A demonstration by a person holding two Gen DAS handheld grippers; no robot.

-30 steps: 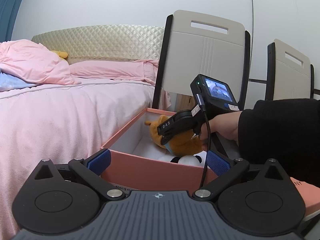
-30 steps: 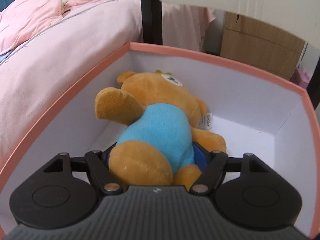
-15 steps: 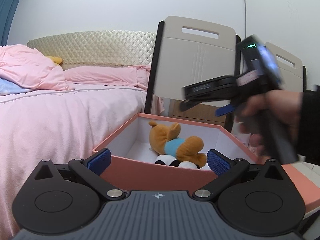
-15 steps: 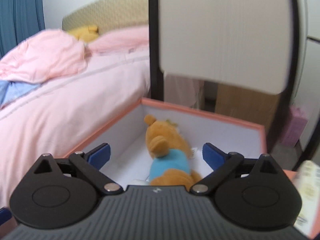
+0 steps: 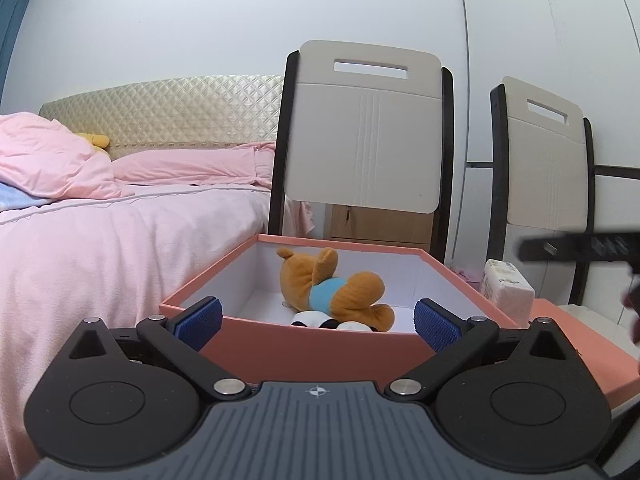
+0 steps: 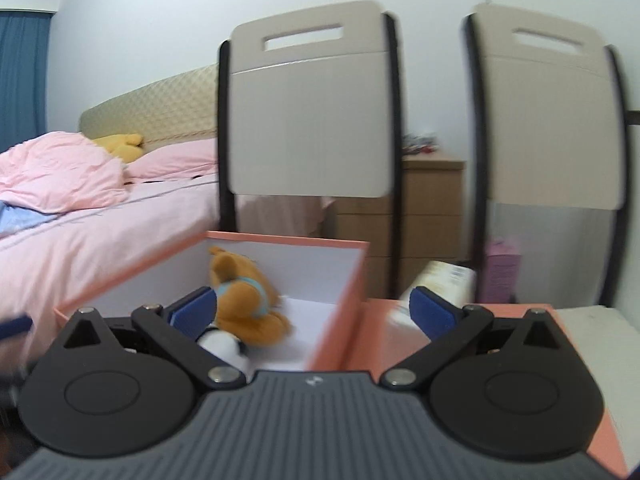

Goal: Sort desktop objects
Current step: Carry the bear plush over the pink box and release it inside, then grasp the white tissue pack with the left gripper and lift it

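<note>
Both claws hang empty and spread wide. The left claw (image 5: pixel 316 322) sits low in front of the box (image 5: pixel 304 350), pads parted on either side of its near wall. The right claw (image 6: pixel 312 312) hovers over the box's right corner, jaws apart, nothing between them; that view is blurred. Inside the box the bear (image 5: pixel 328 294) lies on its side, blue shirt showing, and a panda (image 5: pixel 324 322) is tucked just in front of it, touching, half hidden by the near wall. So two soft toys are in. Off to the right, outside the box, a tissue pack (image 5: pixel 506 286) sits on the pink lid (image 5: pixel 580 352) on the table, well apart from the toys, and it looks like the next candidate. It should be light and squashy, with a slick plastic wrap that could slide under the pads, so take it across its narrow middle and squeeze gently, not by a corner
</note>
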